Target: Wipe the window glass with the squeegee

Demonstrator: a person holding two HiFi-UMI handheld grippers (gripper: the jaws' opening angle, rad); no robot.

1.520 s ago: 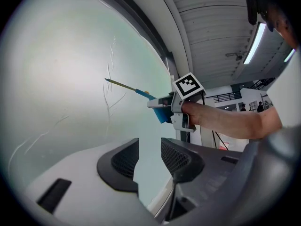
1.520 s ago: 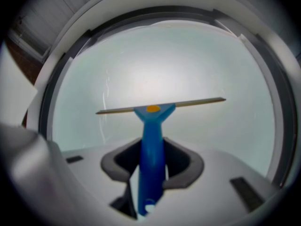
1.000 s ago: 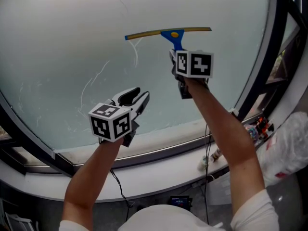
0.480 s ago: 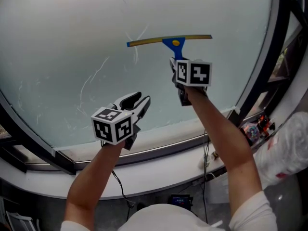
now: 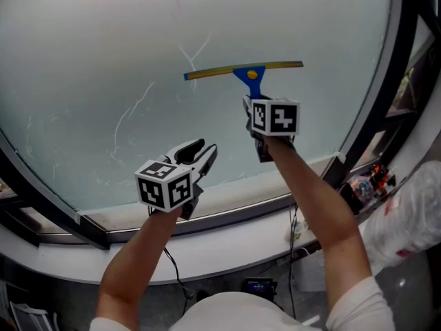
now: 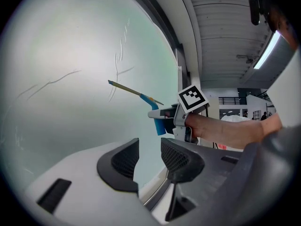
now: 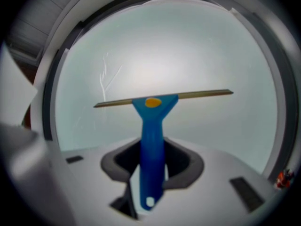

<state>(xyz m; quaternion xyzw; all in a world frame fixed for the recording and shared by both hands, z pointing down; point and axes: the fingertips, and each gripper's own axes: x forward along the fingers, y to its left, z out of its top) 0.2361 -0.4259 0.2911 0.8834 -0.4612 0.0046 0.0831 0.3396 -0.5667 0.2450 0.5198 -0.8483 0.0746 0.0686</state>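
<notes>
Blue plastic squeegee (image 5: 246, 70) with thin yellowish blade held level against the pale window glass (image 5: 89, 54) at 12 o'clock of the right gripper (image 7: 153, 166) — fingers clenched on its handle. Left gripper (image 6: 149, 155) at 7 o'clock of the squeegee, low near the sill — fingers released, nothing between.

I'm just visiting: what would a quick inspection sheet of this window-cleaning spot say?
Surface: window glass, thin streaks left of centre.
Job's things: blue squeegee, blade roughly level, apparently on the glass.
Clutter: white plastic bag and small colourful items at lower right.
Grippers: right gripper shut on the squeegee handle; left gripper open, empty.
Cables: black cable hanging below the sill.
Surroundings: dark window frame.
</notes>
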